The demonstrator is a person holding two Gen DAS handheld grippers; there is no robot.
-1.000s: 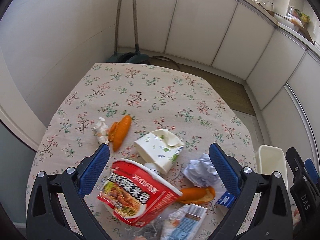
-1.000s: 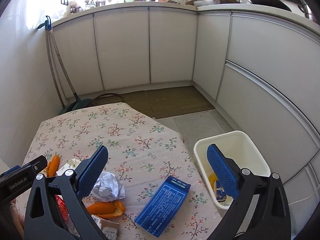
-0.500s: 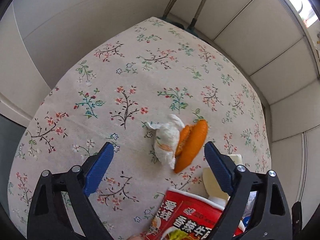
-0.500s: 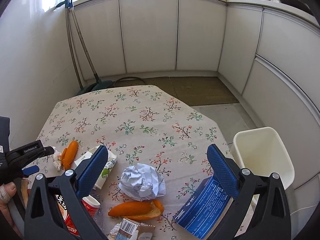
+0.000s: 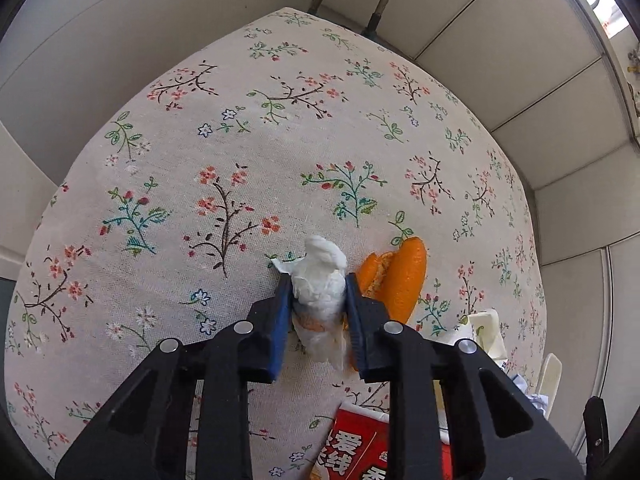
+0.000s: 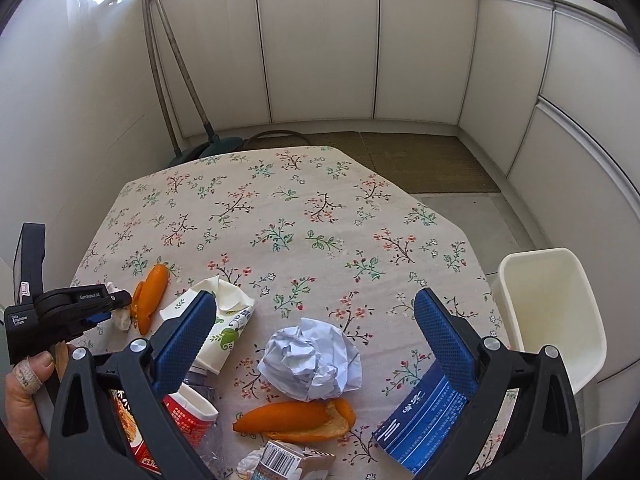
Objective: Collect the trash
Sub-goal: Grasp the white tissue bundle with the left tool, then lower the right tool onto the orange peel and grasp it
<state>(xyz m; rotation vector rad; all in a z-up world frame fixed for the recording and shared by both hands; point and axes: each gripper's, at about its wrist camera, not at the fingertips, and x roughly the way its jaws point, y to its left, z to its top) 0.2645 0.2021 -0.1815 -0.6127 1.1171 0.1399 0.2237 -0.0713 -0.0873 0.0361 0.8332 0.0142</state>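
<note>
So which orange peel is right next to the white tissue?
The orange peel beside the left claw, which is closing on the tissue. The other peel lies by the crumpled paper ball.

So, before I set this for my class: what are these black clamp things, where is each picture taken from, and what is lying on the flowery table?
No robot here: a person holds a hand-held clamp in each hand, with a camera on each looking along its jaws.

The left camera looks steeply down at the left gripper. Its jaws are closing on a crumpled white tissue, with an orange peel just beside it.

The right camera looks across the table. The right gripper is open, holding nothing, above a ball of crumpled paper. Nearby lie a second orange peel, a blue box, a paper carton and a red noodle cup. A white bin stands beside the table.
</note>
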